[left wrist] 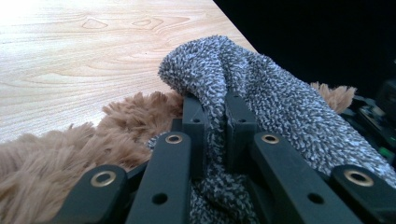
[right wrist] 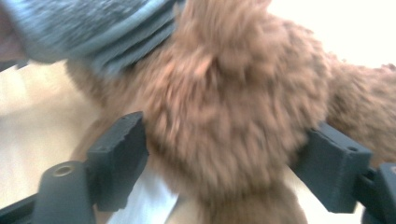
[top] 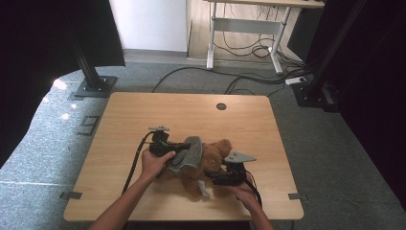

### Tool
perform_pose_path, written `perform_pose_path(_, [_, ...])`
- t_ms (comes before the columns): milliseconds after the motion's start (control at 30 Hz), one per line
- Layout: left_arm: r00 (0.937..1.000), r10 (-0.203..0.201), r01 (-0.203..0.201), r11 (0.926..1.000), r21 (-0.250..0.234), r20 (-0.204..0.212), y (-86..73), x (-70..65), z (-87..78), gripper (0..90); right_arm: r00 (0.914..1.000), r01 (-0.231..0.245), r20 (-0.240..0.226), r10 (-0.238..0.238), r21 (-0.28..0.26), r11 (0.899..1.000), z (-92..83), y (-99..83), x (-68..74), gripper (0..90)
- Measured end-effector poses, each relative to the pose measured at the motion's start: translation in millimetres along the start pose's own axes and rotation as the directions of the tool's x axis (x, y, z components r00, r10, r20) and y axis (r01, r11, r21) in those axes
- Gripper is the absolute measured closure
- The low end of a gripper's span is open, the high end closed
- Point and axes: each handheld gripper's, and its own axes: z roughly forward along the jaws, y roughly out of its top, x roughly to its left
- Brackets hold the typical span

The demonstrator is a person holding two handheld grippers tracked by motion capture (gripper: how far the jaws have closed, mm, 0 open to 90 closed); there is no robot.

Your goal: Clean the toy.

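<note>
Left gripper [left wrist: 215, 126] clamped on grey cloth [left wrist: 261, 93], draped over the bear [top: 210, 158] just beyond its jaws. Right gripper [right wrist: 229, 158] jaws apart, bear's furry limb between them, pads seemingly not pressing.

We've got a light wooden table [top: 143, 110] with a round cable hole [top: 221, 106] near its far edge, sitting on grey carpet [top: 335, 143]. Behind it there's a white-legged desk [top: 249, 24] with loose black cables [top: 249, 50] underneath, plus black stand bases [top: 95, 87] either side.
</note>
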Motion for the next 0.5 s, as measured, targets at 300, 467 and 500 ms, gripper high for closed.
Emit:
perform_pose_path(300, [0.9985,-0.041,0.042,0.9989,-0.018,0.037,-5.5,7.6,-3.1,81.3,0.9999,-0.013,-0.010,0.013,0.036,0.999,23.0,11.5,-1.8,40.6])
perform_pose_path(467, [0.9995,-0.024,0.024,0.9993,-0.028,0.019,-4.5,-0.7,-4.9,81.4,0.9999,0.000,-0.011,0.000,0.036,0.999,20.8,7.8,-1.1,50.4])
perform_pose_path(500, [0.9995,-0.023,0.024,0.9994,-0.027,0.020,-2.9,-3.1,-5.5,81.4,0.9999,0.008,-0.010,-0.008,0.032,0.999,20.3,6.9,-0.1,50.9])
